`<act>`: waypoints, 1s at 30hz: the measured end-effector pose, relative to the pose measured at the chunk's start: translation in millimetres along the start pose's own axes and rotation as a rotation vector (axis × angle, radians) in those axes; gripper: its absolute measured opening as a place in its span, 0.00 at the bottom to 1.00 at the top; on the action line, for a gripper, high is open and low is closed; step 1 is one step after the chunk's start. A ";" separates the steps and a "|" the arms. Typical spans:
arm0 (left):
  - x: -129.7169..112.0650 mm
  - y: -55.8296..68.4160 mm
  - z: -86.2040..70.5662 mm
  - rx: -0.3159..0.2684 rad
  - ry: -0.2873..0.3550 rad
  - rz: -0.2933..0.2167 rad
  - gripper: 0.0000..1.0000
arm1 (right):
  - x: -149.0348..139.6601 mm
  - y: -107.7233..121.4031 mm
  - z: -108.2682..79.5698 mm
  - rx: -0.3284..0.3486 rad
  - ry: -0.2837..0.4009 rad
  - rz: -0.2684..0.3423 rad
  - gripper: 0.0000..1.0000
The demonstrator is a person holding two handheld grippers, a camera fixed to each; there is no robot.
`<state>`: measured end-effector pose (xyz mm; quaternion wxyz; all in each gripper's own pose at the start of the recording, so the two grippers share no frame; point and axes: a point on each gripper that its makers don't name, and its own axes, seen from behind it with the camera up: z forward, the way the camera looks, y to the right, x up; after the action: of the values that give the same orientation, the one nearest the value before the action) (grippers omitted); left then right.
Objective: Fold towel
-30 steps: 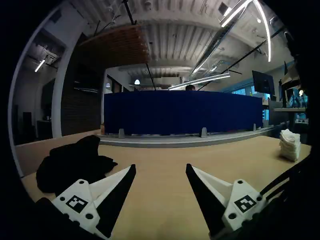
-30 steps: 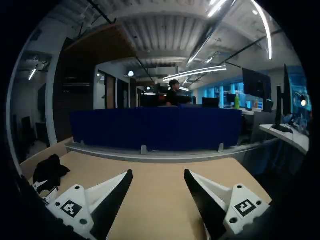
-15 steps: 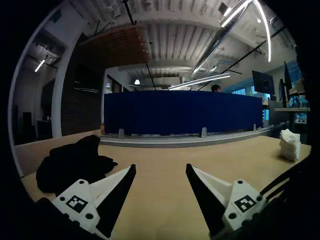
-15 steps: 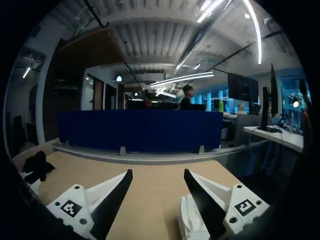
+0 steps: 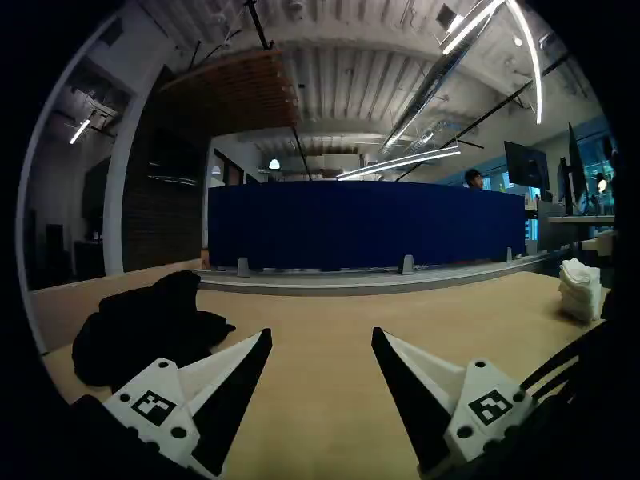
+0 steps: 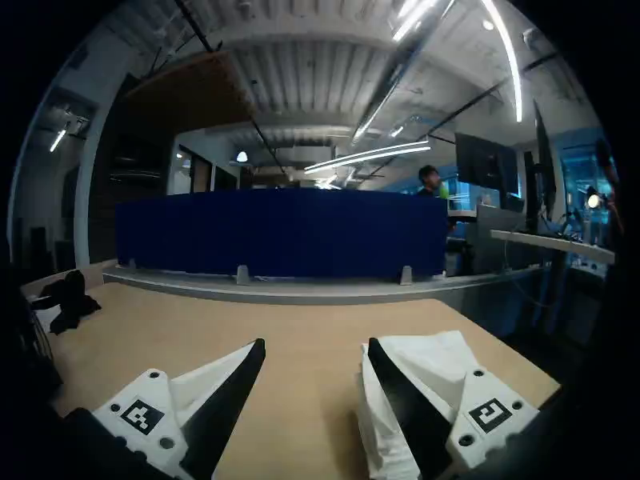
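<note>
Two tongs spread: left tongs [image 5: 322, 348] near black cloth [image 5: 144, 324]; right tongs [image 6: 316, 356] at towel stack [image 6: 376, 432], table [image 6: 304, 320] edge close.

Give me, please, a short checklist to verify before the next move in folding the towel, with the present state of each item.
1. Left hand-held gripper open and holding nothing: ok.
2. Right hand-held gripper open, nothing between its fingers: ok.
3. White towel stack close to the right hand-held gripper: ok, it lies at the right finger.
4. Towel inside the gap of the jaws: not ok, most of it sits beside and behind that finger.
5. Black cloth out of the way: ok, far left on the table.
6. Top towel separable from the stack: cannot tell.
</note>
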<state>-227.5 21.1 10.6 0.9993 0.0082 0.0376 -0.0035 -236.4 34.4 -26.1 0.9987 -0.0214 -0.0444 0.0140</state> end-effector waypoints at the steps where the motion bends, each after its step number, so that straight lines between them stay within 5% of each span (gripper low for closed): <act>1: 0.2 -0.1 0.0 0.000 0.000 0.000 0.92 | -5.8 -0.3 1.3 0.002 0.002 0.005 1.00; 9: 0.0 -0.6 0.1 0.000 0.000 0.000 0.93 | -43.2 -3.5 11.6 0.019 -0.009 0.044 0.99; 30: -1.1 1.2 -2.4 0.000 0.000 0.000 0.93 | -46.5 3.7 13.4 -0.010 0.040 0.090 1.00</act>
<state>-228.7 22.4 8.3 0.9993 0.0081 0.0377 -0.0034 -284.0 37.2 -17.0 0.9976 -0.0285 -0.0236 0.0581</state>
